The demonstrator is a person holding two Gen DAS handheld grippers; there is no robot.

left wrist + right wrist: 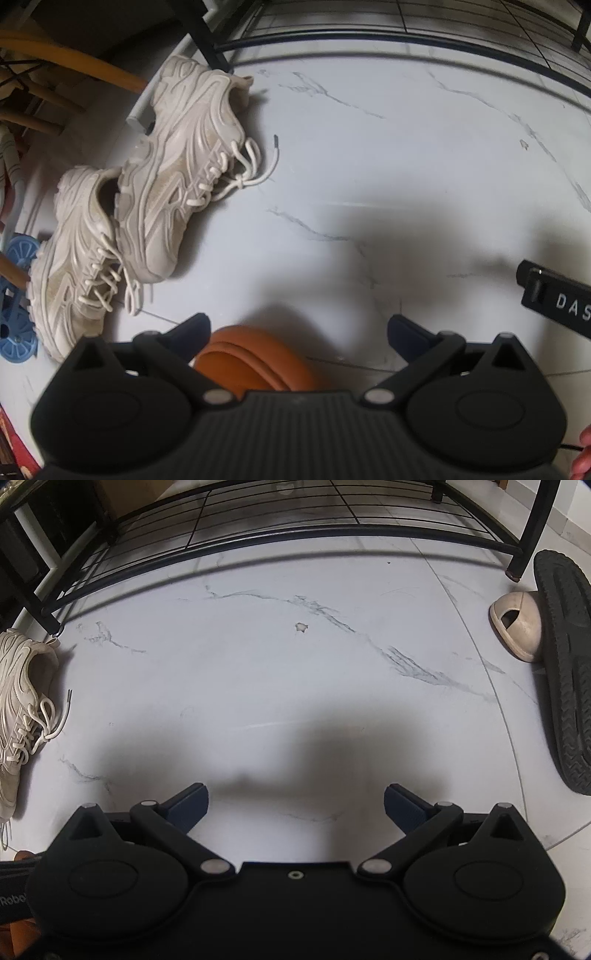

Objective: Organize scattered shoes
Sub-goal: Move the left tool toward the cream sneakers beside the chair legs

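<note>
- Floor (280, 672) is white marble-look tile with grey veins, and it fills most of both views ahead of the grippers.
- Black wire rack (280, 520) runs across the far side, well ahead of both grippers; its bottom shelf looks bare in the part I can see.
- Left gripper (297, 334) hangs above the floor with its fingers spread wide, nothing between them. Just under it, between the fingers, sits an orange slipper (255, 360), mostly hidden by the gripper body.
- Right gripper (295, 805) is also spread wide and holding nothing, over bare tile and its own shadow.
- Black sandal (565, 672) is off to the right gripper's right, flipped so the tread shows.
- Two beige sneakers lie to the left gripper's front-left, touching each other: far sneaker (192, 162) by the rack leg, laces trailing on the tile, and near sneaker (77, 254) closer in.
- Beige slipper (519, 626) sits right against the black sandal, near the rack's right leg.
- Blue plastic thing (14, 291) is past the near sneaker, at the left edge; can't tell what it is.
</note>
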